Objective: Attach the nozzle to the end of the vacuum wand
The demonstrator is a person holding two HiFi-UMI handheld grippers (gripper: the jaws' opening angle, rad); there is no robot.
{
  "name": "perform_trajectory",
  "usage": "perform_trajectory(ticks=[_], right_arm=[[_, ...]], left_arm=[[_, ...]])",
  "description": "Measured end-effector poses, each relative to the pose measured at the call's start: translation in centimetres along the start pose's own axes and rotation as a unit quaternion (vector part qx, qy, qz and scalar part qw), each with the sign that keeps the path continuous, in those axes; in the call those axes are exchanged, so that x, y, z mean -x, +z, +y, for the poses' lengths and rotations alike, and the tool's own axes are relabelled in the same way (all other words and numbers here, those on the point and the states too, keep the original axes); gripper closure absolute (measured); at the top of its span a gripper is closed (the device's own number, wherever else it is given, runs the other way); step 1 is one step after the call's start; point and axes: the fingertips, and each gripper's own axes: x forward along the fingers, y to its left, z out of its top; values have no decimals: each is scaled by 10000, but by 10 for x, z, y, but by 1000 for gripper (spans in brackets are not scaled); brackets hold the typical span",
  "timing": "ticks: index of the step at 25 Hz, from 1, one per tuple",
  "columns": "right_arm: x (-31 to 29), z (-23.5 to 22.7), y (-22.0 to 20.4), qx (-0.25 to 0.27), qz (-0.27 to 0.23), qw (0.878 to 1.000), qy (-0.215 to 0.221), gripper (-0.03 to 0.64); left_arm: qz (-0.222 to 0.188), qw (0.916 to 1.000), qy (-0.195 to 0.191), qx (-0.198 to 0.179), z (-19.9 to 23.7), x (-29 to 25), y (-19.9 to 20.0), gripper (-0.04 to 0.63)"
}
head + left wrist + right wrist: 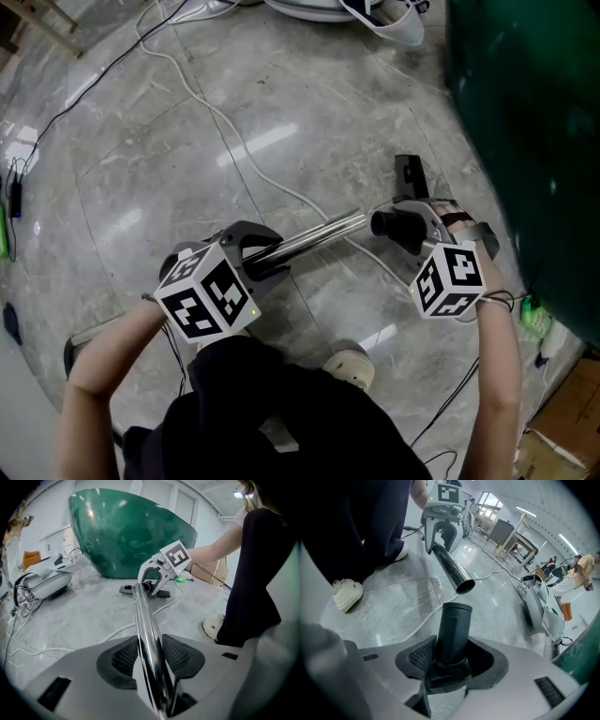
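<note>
The supporting surface was a polished grey stone-pattern floor (281, 103) with bright reflections. A white cable (251, 167) ran across it in a long curve, and a thin black cable (103, 73) crossed its upper left area. A flat black part (410, 173) lay near a large dark green body (534, 141), which stood at the right. A white appliance (47, 581) rested at the far edge. A white shoe (349, 367) stood on the near floor.

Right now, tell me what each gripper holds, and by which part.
Left gripper: the wand, on its chrome shaft, back from the open end. Right gripper: the nozzle, at the base of its black neck.
</note>
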Motion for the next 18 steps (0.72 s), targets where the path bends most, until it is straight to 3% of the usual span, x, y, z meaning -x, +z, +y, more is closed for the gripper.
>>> perform_trajectory(ticks=[18], right_arm=[[-8, -6, 19, 885, -86, 9960, 64, 414]], left_arm=[[113, 9997, -214, 14, -8, -12, -3, 431]])
